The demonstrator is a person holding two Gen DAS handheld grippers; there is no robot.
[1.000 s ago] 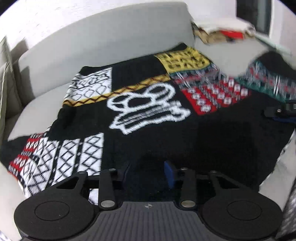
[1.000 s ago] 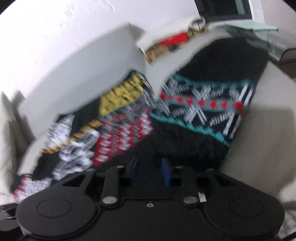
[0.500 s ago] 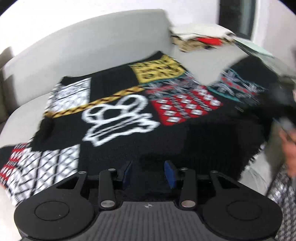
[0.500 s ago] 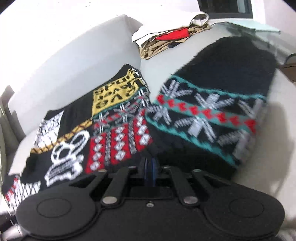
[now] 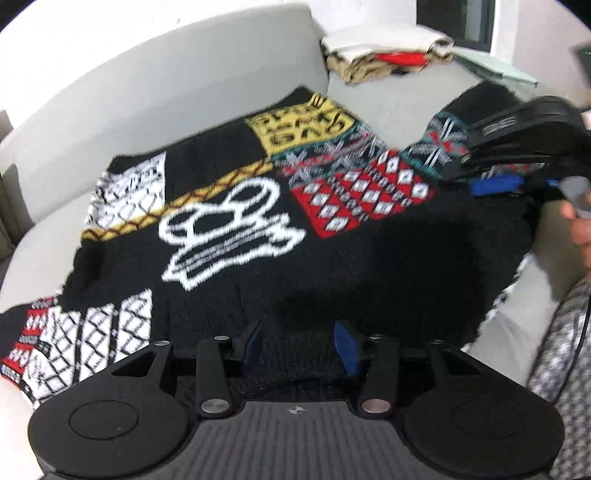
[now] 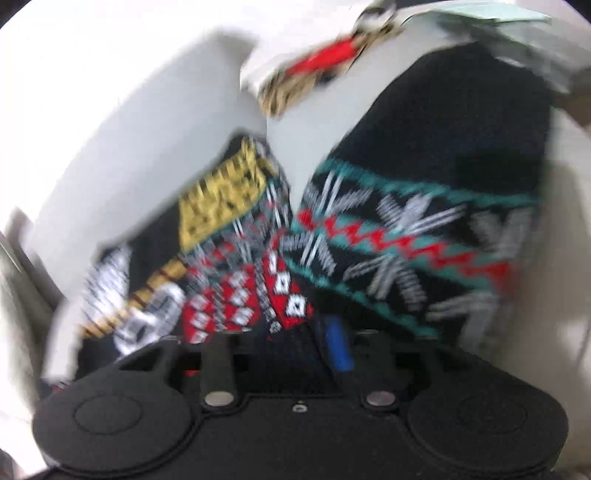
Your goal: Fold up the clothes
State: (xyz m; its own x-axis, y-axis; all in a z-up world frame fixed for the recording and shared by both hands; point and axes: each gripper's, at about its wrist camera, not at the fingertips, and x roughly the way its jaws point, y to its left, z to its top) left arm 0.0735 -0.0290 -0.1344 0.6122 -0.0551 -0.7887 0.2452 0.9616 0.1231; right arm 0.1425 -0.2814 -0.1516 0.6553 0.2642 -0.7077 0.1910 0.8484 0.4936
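Left wrist view: sits behind the left gripper [image 5: 297, 347], looks forward and down over the sweater [image 5: 258, 236] spread on the sofa [image 5: 166, 85]; close to its near hem.
Right wrist view: behind the right gripper [image 6: 295, 343], angled down over the sleeve [image 6: 424, 229]; close, blurred.
Shared: yellow patch, red diamond patch, sleeve, clothes pile [image 5: 384, 59] at back.
Cross-view: right gripper [image 5: 495, 184] shows at left view's right edge.

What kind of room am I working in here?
Probably a living room at home: the patchwork sweater lies spread on a pale grey sofa, with a pile of folded clothes at its far end below a dark window.
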